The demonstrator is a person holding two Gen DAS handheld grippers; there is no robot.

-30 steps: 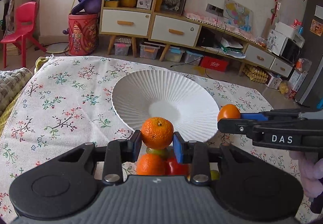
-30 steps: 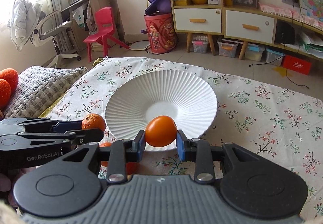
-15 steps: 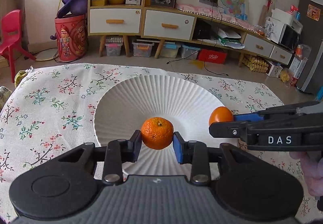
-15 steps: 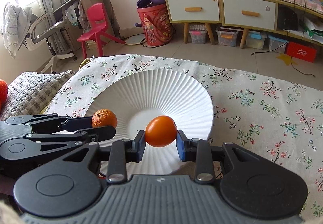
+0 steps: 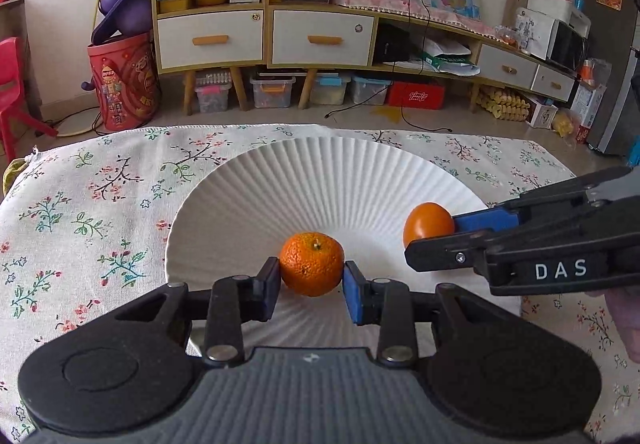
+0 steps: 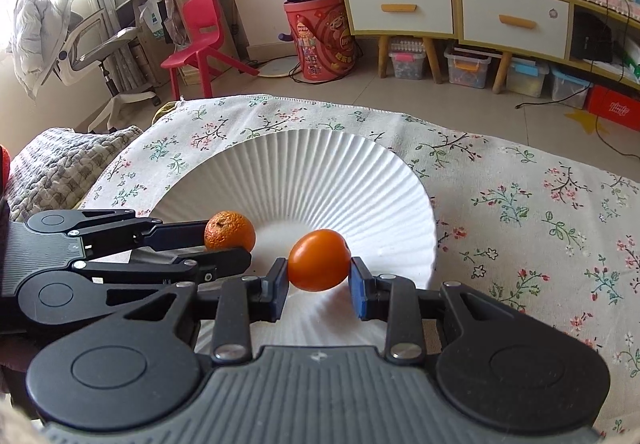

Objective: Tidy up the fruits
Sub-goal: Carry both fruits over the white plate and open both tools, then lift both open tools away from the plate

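Tablecloth [image 5: 80, 204] with floral print carries a white ribbed plate [image 5: 320, 172], the collecting dish. Left gripper [image 5: 311, 282] clamps a mandarin [image 5: 311, 264] over its centre; right gripper [image 6: 319, 280] pinches a smooth orange fruit [image 6: 319, 260] alongside, both poised for release.

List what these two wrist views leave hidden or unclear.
- Near rim of the white plate: both views, covered by the gripper bodies.
- Whether the mandarin or the smooth orange fruit touches the plate: undersides hidden.
- Tablecloth nearest the person: blocked in both views.
- Right gripper holder's hand: left wrist view, cut by the right edge.
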